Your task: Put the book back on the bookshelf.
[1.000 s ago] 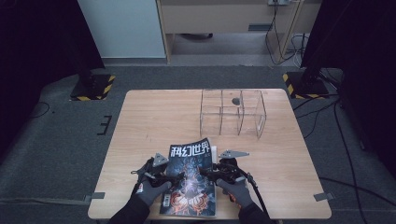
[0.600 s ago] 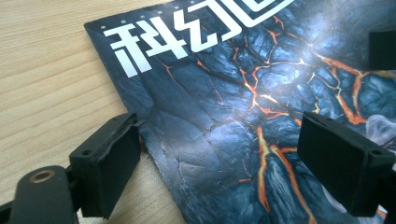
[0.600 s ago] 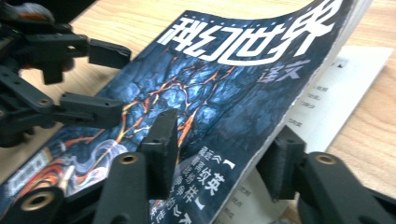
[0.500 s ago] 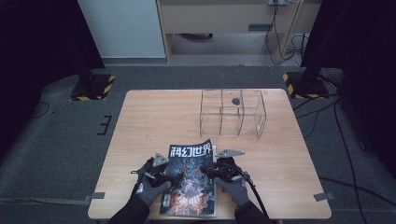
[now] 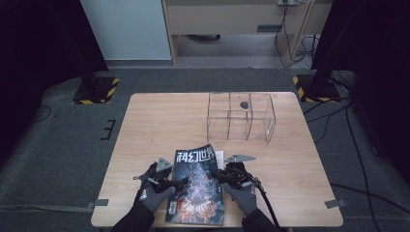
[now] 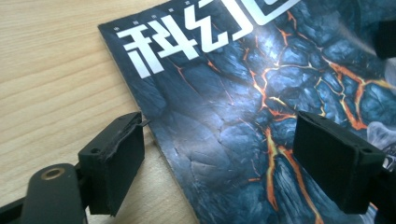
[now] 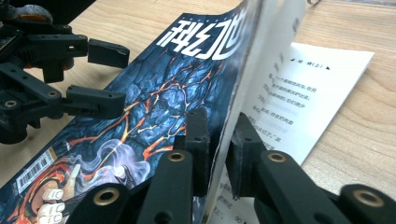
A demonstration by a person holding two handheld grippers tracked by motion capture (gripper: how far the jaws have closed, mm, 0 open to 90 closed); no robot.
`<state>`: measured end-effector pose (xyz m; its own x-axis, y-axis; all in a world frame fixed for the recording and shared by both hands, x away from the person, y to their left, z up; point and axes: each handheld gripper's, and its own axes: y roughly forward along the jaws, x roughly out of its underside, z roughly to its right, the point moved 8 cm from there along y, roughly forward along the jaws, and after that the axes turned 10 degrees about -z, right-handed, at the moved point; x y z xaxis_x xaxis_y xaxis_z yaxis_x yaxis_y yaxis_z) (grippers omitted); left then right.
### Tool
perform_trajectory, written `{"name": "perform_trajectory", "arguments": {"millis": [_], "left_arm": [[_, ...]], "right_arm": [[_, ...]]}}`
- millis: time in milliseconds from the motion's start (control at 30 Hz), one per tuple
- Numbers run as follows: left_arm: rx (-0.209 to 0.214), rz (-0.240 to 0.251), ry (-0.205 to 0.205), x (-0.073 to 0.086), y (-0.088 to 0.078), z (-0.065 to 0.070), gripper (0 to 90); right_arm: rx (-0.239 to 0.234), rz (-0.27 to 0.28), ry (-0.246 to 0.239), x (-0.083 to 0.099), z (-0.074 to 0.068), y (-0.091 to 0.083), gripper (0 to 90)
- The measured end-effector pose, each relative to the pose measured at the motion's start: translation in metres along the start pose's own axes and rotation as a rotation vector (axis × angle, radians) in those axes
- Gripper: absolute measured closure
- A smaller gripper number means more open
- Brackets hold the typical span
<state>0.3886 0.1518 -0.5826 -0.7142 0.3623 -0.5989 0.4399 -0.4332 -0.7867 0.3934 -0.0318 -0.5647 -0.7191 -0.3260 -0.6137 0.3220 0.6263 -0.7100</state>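
Magazine (image 5: pixel 196 186) lies on the table (image 5: pixel 145 125) at the near edge, dark lava-pattern cover up. Right tool (image 7: pixel 217 140) has just been closing w/ the cover between its pads — now pinching the cover's free edge, lifted off the white printed page (image 7: pixel 308 88) below. Left tool (image 6: pixel 219 158) is spread wide over the spine edge, one pad above bare wood, the other above the cover — not gripping. Clear acrylic divider box (image 5: pixel 241 116) stands farther back, well apart.
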Motion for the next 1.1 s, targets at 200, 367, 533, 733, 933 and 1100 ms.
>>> {"name": "perform_trajectory", "arguments": {"millis": [200, 367, 533, 733, 933, 1100], "left_arm": [[-0.001, 0.021, -0.009, -0.002, -0.004, -0.002, 16.2], [0.010, 0.043, -0.024, -0.004, -0.007, -0.003, 16.3], [0.019, 0.059, -0.037, -0.006, -0.010, -0.005, 16.1], [0.042, 0.086, -0.042, -0.008, -0.015, -0.004, 16.0], [0.060, 0.114, -0.050, -0.011, -0.020, -0.004, 15.8], [0.076, 0.119, -0.047, -0.011, -0.020, -0.003, 15.3]], "right_arm": [[-0.026, 0.032, -0.006, -0.003, -0.005, -0.005, 85.4], [-0.042, 0.058, -0.011, -0.006, -0.011, -0.010, 86.6], [-0.053, 0.092, -0.018, -0.009, -0.015, -0.016, 86.8], [-0.073, 0.140, -0.037, -0.013, -0.023, -0.026, 86.8], [-0.092, 0.178, -0.071, -0.018, -0.029, -0.038, 86.9], [-0.090, 0.188, -0.093, -0.019, -0.032, -0.041, 86.9]]}}
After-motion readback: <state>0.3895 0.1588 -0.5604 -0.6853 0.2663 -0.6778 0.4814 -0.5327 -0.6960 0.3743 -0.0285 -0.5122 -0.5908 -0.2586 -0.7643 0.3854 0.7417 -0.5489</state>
